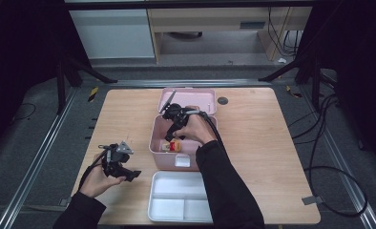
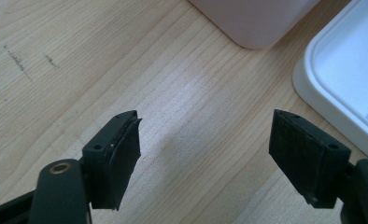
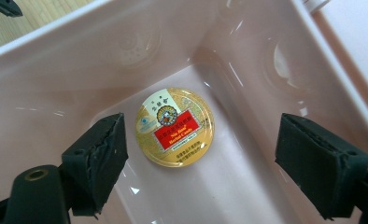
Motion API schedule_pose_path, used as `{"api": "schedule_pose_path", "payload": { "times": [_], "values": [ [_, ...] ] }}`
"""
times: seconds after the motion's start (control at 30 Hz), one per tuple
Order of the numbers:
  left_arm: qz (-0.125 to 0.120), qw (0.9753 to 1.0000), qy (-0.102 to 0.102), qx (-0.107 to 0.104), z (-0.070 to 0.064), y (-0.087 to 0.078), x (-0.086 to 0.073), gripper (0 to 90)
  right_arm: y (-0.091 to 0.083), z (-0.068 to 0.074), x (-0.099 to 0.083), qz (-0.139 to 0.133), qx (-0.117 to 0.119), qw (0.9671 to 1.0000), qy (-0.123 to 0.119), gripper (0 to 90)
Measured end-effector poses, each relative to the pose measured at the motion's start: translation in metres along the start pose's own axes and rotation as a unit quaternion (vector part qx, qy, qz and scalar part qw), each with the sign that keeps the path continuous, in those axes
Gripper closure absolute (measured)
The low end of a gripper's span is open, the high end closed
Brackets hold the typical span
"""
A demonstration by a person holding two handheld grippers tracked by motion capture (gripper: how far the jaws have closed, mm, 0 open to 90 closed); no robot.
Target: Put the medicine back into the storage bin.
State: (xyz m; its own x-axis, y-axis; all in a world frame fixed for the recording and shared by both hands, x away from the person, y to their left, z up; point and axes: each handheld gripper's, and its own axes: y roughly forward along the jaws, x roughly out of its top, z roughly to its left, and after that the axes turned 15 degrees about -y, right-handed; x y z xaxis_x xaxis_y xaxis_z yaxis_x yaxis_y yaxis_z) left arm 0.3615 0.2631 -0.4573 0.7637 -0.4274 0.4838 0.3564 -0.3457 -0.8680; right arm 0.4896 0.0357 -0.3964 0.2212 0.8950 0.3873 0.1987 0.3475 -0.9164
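Right claw (image 3: pixel 201 154) wide over gold candy tin (image 3: pixel 175 127), red label, in pink box (image 3: pixel 56 56), left claw (image 2: pixel 205 154) wide

In the high view we cannot make out the jaws of the right gripper (image 1: pixel 172 128) — the hand (image 1: pixel 195 129) and the wall of the pink box (image 1: pixel 153 138) cover them — and the round tin (image 1: pixel 172 145) there is too small for us to read its label. In the right gripper view we can read only the larger words on the tin (image 3: pixel 175 126), its finer print being too small, and the box (image 3: pixel 247 51) is cut off on every side. In the left gripper view the white tray (image 2: pixel 345 70) runs off the right edge and the box (image 2: pixel 254 18) off the top — we see just one corner of each.
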Motion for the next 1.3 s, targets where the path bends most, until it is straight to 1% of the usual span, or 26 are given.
{"api": "schedule_pose_path", "payload": {
  "times": [0.13, 0.2, 0.33, 0.37, 0.43, 0.47, 0.53, 0.63, 0.7, 0.77, 0.8, 0.83, 0.87, 0.97, 1.1, 1.23, 1.27, 1.3],
  "values": [
    [-0.002, 1.0, 0.002, 0.0, 0.0, -0.001, 0.0, 24.5, -0.009, 0.002, -0.002, -0.01, -0.008, 0.9999, 0.001, 18.6],
    [-0.005, 1.0, 0.005, -0.001, -0.001, -0.002, 0.0, 24.7, -0.016, 0.002, -0.004, -0.016, -0.012, 0.9998, 0.008, 19.3],
    [-0.012, 0.9999, 0.012, -0.003, -0.004, -0.005, 0.001, 25.2, -0.035, 0.004, -0.01, -0.034, -0.028, 0.9989, 0.016, 20.6],
    [-0.015, 0.9998, 0.012, -0.004, -0.005, -0.005, 0.002, 25.4, -0.041, 0.005, -0.012, -0.041, -0.035, 0.9984, 0.016, 20.8],
    [-0.015, 0.9997, 0.016, -0.006, -0.007, -0.006, 0.002, 25.9, -0.052, 0.006, -0.018, -0.057, -0.04, 0.9975, 0.012, 21.4],
    [-0.016, 0.9997, 0.017, -0.006, -0.008, -0.007, 0.002, 26.1, -0.057, 0.008, -0.021, -0.063, -0.044, 0.9969, 0.016, 21.6],
    [-0.016, 0.9995, 0.025, -0.007, -0.01, -0.008, 0.003, 26.8, -0.066, 0.009, -0.028, -0.071, -0.053, 0.996, 0.011, 22.3],
    [-0.018, 0.9993, 0.031, -0.011, -0.013, -0.008, 0.003, 27.6, -0.081, 0.011, -0.042, -0.074, -0.069, 0.9947, 0.018, 23.2],
    [-0.015, 0.9992, 0.035, -0.015, -0.015, -0.008, 0.003, 28.9, -0.091, 0.014, -0.053, -0.078, -0.078, 0.9936, 0.02, 24.0],
    [-0.014, 0.9989, 0.041, -0.018, -0.016, -0.009, 0.004, 30.1, -0.1, 0.017, -0.064, -0.084, -0.079, 0.9932, 0.016, 25.0],
    [-0.013, 0.9987, 0.043, -0.022, -0.018, -0.01, 0.004, 31.8, -0.104, 0.019, -0.071, -0.089, -0.079, 0.9928, 0.014, 25.6],
    [-0.012, 0.9985, 0.046, -0.025, -0.018, -0.01, 0.004, 33.1, -0.108, 0.023, -0.078, -0.095, -0.08, 0.9921, 0.018, 26.6],
    [-0.013, 0.9981, 0.051, -0.031, -0.02, -0.01, 0.004, 34.3, -0.11, 0.025, -0.083, -0.099, -0.082, 0.9916, 0.015, 28.4],
    [-0.015, 0.997, 0.063, -0.043, -0.023, -0.011, 0.005, 38.1, -0.119, 0.035, -0.104, -0.104, -0.087, 0.9907, 0.007, 30.2],
    [-0.011, 0.9963, 0.072, -0.044, -0.027, -0.011, 0.005, 40.9, -0.126, 0.05, -0.128, -0.11, -0.091, 0.9897, 0.006, 32.6],
    [-0.016, 0.9954, 0.083, -0.044, -0.03, -0.012, 0.005, 43.6, -0.126, 0.065, -0.154, -0.117, -0.095, 0.9885, 0.008, 34.0],
    [-0.023, 0.9948, 0.086, -0.049, -0.031, -0.013, 0.004, 44.1, -0.125, 0.069, -0.16, -0.117, -0.094, 0.9886, 0.005, 34.4],
    [-0.024, 0.9942, 0.089, -0.056, -0.031, -0.013, 0.004, 45.8, -0.123, 0.073, -0.165, -0.118, -0.094, 0.9885, 0.006, 34.4]
  ]
}}
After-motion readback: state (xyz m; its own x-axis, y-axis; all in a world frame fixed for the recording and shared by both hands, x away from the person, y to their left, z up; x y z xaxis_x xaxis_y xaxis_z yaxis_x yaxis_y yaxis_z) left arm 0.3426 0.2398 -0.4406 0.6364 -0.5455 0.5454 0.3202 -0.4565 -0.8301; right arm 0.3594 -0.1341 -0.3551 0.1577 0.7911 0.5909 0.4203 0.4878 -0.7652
